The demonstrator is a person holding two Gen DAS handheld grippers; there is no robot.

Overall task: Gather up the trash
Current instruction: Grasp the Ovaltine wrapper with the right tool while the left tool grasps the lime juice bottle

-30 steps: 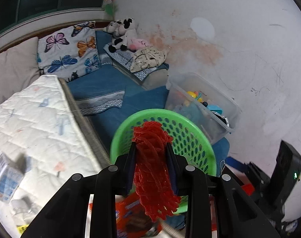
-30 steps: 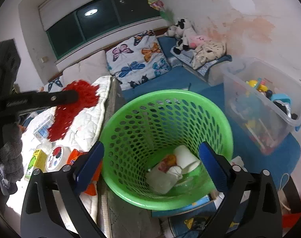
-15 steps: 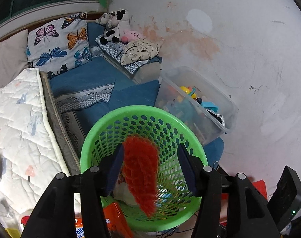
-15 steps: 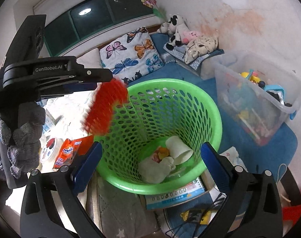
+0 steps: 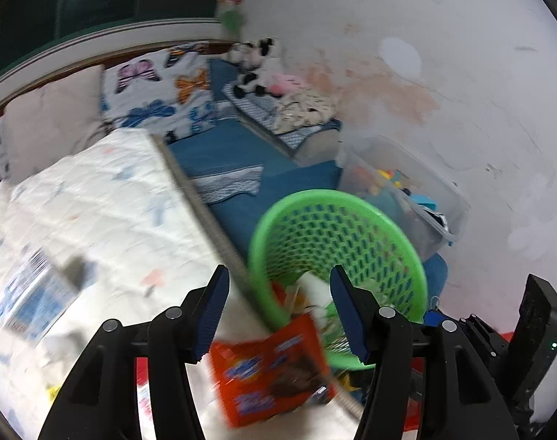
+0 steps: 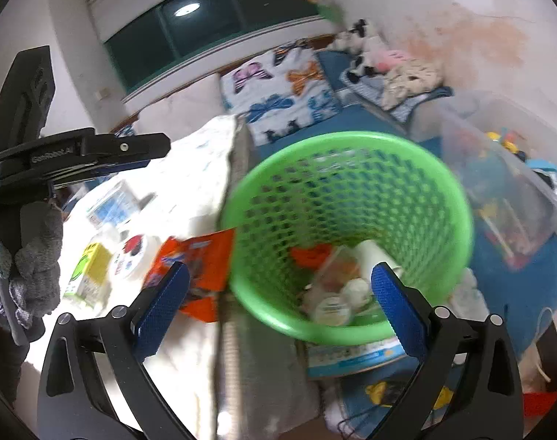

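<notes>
Left wrist view, left gripper spread wide, empty, right gripper likewise, above green basket.

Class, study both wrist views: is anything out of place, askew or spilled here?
Yes. Trash lies loose on the white mattress: an orange wrapper overhanging its edge beside the green basket, plus a yellow-green carton and a round lid.

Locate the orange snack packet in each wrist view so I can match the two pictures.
Left wrist view: the orange snack packet lies low in the centre, between the open fingers of the left gripper, on the white mattress.
Right wrist view: the packet sits left of centre, just above the left finger of the right gripper.
Shared landmark: the green basket, immediately right of the packet in both.
</notes>
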